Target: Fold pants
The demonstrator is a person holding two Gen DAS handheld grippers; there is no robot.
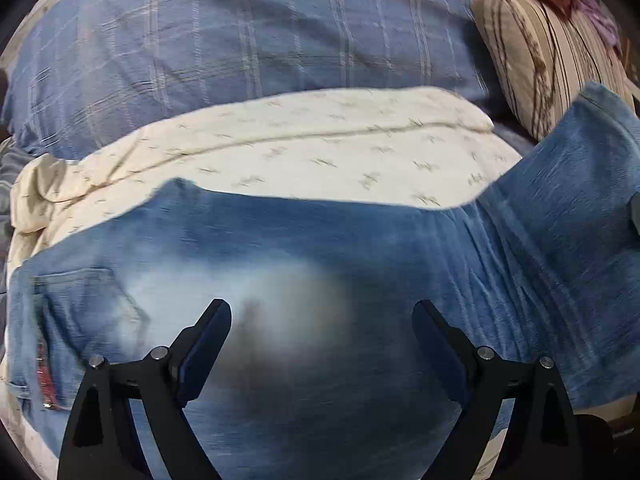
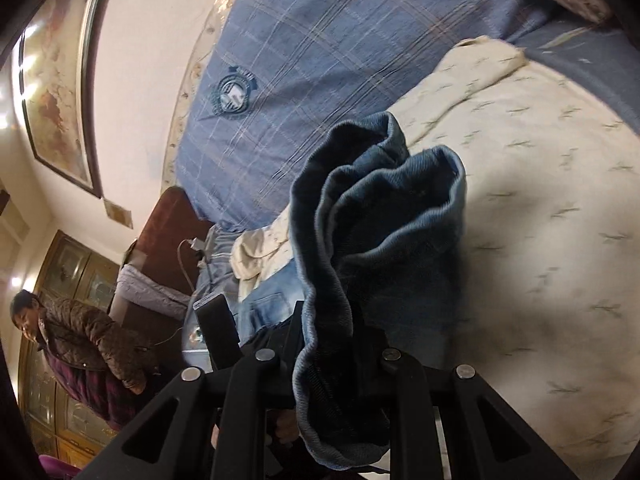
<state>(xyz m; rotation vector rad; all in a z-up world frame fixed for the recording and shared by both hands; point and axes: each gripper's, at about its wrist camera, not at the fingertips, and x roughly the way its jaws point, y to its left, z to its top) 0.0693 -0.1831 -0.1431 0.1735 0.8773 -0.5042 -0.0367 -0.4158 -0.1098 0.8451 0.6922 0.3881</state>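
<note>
Faded blue jeans (image 1: 320, 248) lie on a cream patterned sheet (image 1: 280, 148), with a back pocket (image 1: 76, 304) at the left. My left gripper (image 1: 322, 320) is open and hovers just above the seat of the jeans, empty. The leg part rises to the right (image 1: 568, 216). In the right wrist view my right gripper (image 2: 320, 344) is shut on the bunched leg hems of the jeans (image 2: 380, 216), lifted above the sheet (image 2: 540, 200). Its fingertips are hidden by denim.
A blue plaid quilt (image 1: 240, 40) with a crest badge (image 2: 234, 90) lies behind the sheet. A striped pillow (image 1: 540, 64) sits at the far right. A person in a brown jacket (image 2: 80, 336) stands beside the bed by a wooden cabinet (image 2: 68, 264).
</note>
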